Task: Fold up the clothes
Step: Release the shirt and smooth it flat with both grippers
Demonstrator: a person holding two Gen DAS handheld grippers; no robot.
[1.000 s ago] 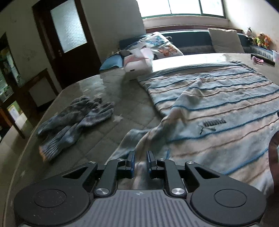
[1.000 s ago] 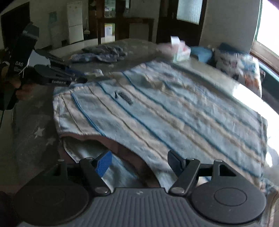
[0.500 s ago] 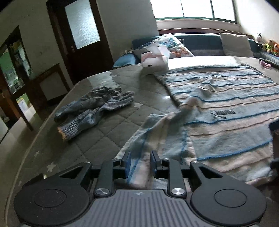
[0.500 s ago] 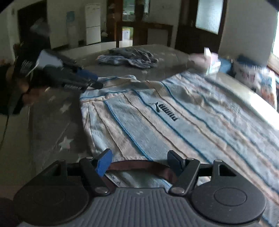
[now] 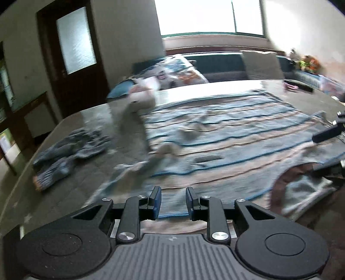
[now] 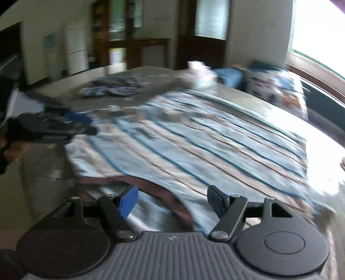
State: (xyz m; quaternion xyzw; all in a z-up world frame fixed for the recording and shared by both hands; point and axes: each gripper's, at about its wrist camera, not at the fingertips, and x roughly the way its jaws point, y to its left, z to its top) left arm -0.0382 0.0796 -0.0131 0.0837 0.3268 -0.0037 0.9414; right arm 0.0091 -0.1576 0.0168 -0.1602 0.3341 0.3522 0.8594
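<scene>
Beside the striped shirt [image 5: 226, 137], grey gloves [image 5: 71, 148] lie near a tissue box [image 5: 143, 94].

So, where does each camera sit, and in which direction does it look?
Left wrist: on the left gripper, facing over the striped shirt toward the window; own fingers show.
Right wrist: on the right gripper, facing toward the door; the left gripper shows.
Shared: shirt, gloves, tissue box.

Both grippers: black linkage arms, silver screws, blue pads on fingers [image 5: 155, 201], grey ribbed housing.
</scene>
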